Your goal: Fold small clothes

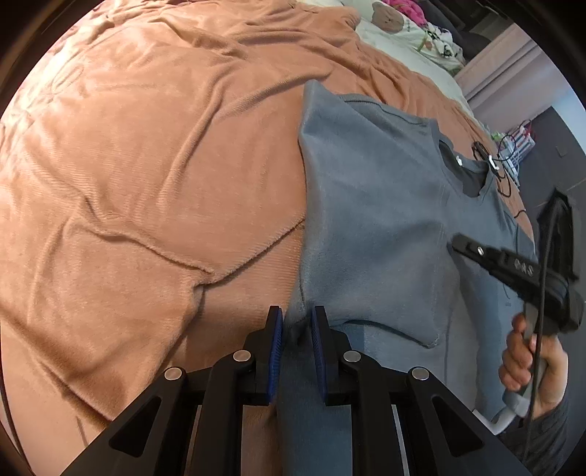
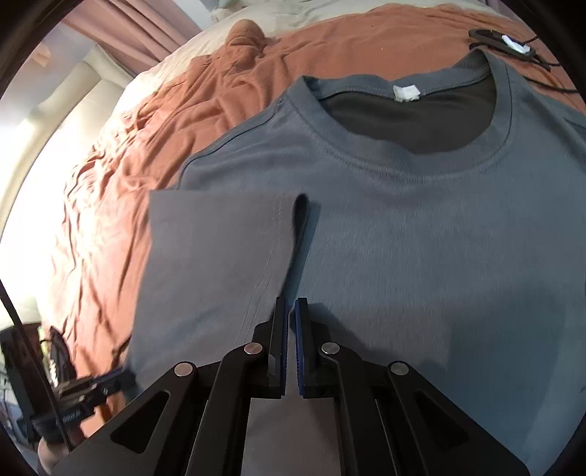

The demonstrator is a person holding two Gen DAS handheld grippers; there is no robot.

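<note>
A grey-blue T-shirt (image 1: 384,219) lies flat on an orange blanket (image 1: 146,164), its neck at the far right. My left gripper (image 1: 297,322) is shut on a bunched fold at the shirt's left edge. In the right wrist view the shirt (image 2: 421,238) fills the frame, collar and white label (image 2: 405,92) at the top. My right gripper (image 2: 291,311) is shut on the edge of the sleeve (image 2: 212,256), which is folded over the shirt's body. The right gripper (image 1: 476,252) also shows in the left wrist view, over the shirt's right side.
A black device with cables (image 2: 505,40) lies on the blanket just beyond the collar. Pillows and a plush toy (image 1: 388,16) sit at the bed's far end. The orange blanket (image 2: 121,175) spreads wide to the left of the shirt.
</note>
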